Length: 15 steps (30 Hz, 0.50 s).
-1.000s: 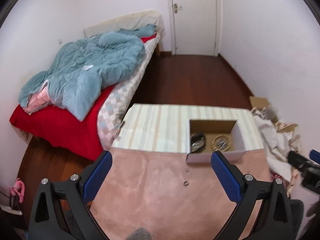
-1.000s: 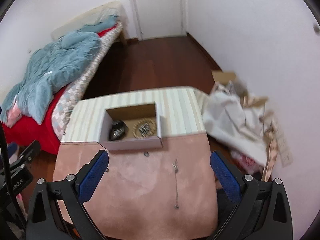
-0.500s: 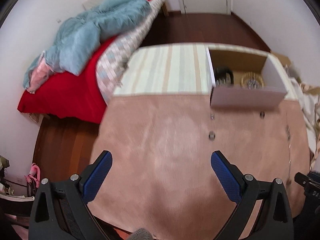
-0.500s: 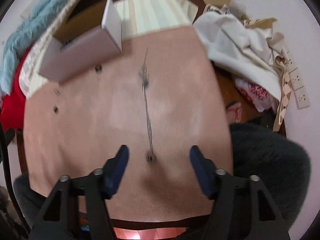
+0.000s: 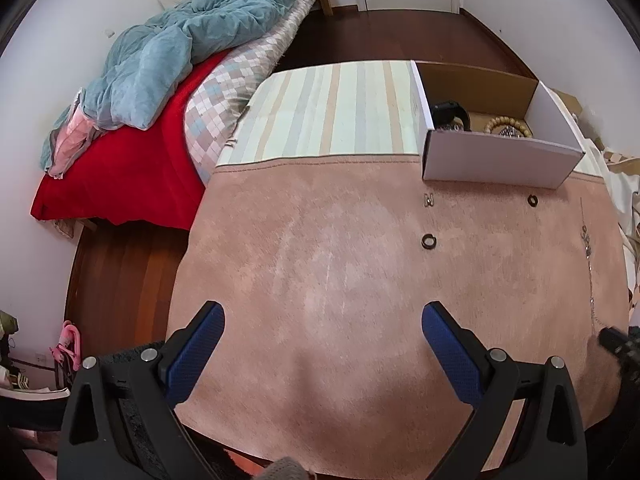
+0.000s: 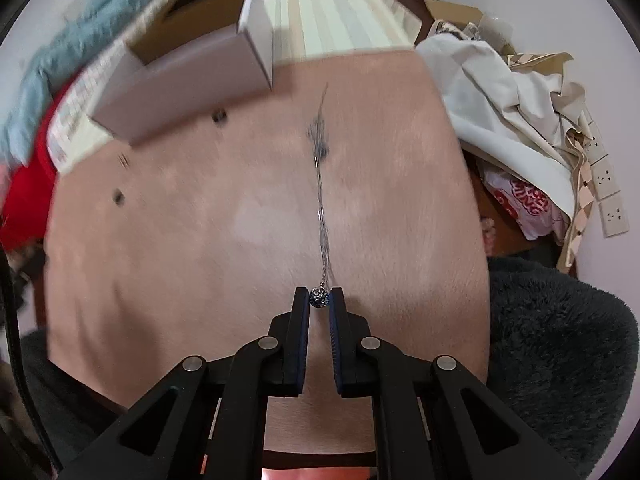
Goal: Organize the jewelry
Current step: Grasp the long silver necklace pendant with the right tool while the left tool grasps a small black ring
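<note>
A thin silver necklace (image 6: 321, 200) lies stretched out on the pink cloth (image 6: 200, 260). My right gripper (image 6: 319, 300) is shut on its round dark pendant (image 6: 319, 299) at the near end. The chain also shows in the left wrist view (image 5: 588, 256) at the far right. My left gripper (image 5: 322, 324) is wide open and empty above the pink cloth. A dark ring (image 5: 428, 241), a second ring (image 5: 532, 200) and a small clasp piece (image 5: 429, 200) lie in front of the open cardboard box (image 5: 496, 162), which holds a beaded bracelet (image 5: 508, 126) and a dark item (image 5: 450, 114).
A bed with a blue quilt (image 5: 188, 48) and red sheet stands to the left. A striped cloth (image 5: 332, 112) covers the far table half. White bags and clutter (image 6: 508, 92) lie to the right. A dark fluffy seat (image 6: 560, 360) is at the near right.
My right gripper has closed from half open onto the necklace's pendant. My left gripper has dropped a little closer to the cloth and stays open.
</note>
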Each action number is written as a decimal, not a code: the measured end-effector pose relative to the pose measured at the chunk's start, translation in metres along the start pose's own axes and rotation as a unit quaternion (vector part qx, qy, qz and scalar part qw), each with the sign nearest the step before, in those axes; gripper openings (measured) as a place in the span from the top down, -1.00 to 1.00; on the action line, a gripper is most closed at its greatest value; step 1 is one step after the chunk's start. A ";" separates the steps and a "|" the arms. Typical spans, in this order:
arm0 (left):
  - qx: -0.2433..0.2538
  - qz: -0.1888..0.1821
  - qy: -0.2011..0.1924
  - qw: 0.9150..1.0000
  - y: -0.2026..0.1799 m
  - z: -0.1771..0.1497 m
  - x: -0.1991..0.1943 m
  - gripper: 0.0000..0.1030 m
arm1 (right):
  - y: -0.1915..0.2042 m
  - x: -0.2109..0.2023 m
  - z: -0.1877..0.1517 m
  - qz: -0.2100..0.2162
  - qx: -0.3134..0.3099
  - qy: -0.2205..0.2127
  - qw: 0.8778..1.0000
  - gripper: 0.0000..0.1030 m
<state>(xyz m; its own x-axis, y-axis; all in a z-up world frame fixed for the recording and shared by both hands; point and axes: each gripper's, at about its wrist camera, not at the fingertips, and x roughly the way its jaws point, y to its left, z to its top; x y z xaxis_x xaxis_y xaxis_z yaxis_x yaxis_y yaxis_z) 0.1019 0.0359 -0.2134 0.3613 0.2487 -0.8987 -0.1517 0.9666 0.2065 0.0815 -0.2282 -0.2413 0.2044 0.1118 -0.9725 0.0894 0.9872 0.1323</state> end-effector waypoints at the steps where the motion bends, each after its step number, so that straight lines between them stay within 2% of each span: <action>1: -0.002 -0.001 -0.001 1.000 0.001 0.001 0.000 -0.96 | -0.002 -0.011 0.005 0.010 0.007 -0.014 1.000 0.80; 9: -0.032 -0.049 0.013 0.998 0.009 0.025 0.019 -0.96 | 0.003 -0.058 0.052 0.038 0.012 -0.086 0.995 0.80; 15: -0.016 -0.083 0.028 0.996 -0.011 0.040 0.048 -0.94 | 0.006 -0.024 0.079 0.029 0.012 -0.079 0.996 0.80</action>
<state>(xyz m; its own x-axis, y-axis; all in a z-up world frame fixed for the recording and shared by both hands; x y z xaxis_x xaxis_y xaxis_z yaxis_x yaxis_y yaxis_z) 0.1576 0.0396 -0.2436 0.3312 0.0814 -0.9400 -0.1248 0.9913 0.0419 0.1537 -0.2343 -0.2024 0.3602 0.1467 -0.9213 0.0968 0.9764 0.1933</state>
